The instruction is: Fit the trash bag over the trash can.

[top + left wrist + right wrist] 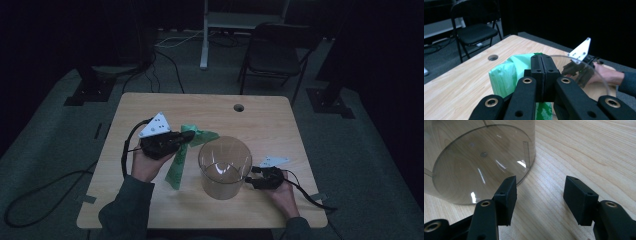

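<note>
Left tongs (186, 136) pinching green plastic bag (178, 162) just left of clear tub (224, 167), right tongs (248, 179) spread, empty, beside tub's base, on wooden counter (150, 105)

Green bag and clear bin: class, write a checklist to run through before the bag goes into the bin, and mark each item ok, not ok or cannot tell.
1. Left gripper shut on the green bag: ok, jaws closed with the film between them.
2. Bag lifted clear of the table: not ok, its lower end hangs down onto the wood.
3. Clear bin upright with mouth open: ok.
4. Bag mouth opened out to fit the rim: not ok, it hangs bunched.
5. Right gripper steadying the bin: not ok, jaws open beside its base, not on it.
6. Bin empty: ok.
</note>
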The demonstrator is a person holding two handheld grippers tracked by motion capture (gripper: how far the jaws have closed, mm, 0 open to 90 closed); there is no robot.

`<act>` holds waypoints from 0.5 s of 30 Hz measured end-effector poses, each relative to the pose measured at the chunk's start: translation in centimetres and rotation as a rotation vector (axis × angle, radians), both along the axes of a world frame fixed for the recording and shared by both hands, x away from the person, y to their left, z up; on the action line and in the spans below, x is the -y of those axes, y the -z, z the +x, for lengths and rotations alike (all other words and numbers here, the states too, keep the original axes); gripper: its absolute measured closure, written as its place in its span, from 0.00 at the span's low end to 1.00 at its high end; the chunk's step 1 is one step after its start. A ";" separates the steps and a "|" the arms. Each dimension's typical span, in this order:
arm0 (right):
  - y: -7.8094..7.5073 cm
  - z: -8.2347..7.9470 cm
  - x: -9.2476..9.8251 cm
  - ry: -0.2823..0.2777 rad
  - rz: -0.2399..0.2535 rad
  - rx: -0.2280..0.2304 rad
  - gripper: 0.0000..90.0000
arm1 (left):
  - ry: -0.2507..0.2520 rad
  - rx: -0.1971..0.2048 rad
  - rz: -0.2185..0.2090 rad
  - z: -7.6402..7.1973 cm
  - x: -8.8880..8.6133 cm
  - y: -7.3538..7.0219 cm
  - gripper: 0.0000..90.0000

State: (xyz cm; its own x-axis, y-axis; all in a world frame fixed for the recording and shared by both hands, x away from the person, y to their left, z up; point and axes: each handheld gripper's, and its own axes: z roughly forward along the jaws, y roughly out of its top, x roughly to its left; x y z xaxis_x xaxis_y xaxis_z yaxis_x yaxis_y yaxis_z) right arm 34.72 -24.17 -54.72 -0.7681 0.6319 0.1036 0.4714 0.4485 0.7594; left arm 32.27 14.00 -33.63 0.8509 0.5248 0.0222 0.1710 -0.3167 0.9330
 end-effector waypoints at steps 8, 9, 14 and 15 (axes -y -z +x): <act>0.0 0.0 0.0 0.000 0.000 -0.001 0.48 | 0.049 0.026 -0.009 -0.8 1.0 -1.1 0.99; 0.0 0.0 0.0 0.000 0.000 -0.002 0.48 | 0.053 0.030 -0.011 -0.9 1.1 -1.3 0.99; 0.0 0.0 0.0 0.000 0.001 -0.002 0.48 | 0.075 0.049 -0.013 -1.3 1.4 -1.7 0.99; 0.0 0.0 0.0 0.000 0.001 -0.002 0.48 | 0.074 0.046 -0.012 -1.3 1.5 -1.6 0.99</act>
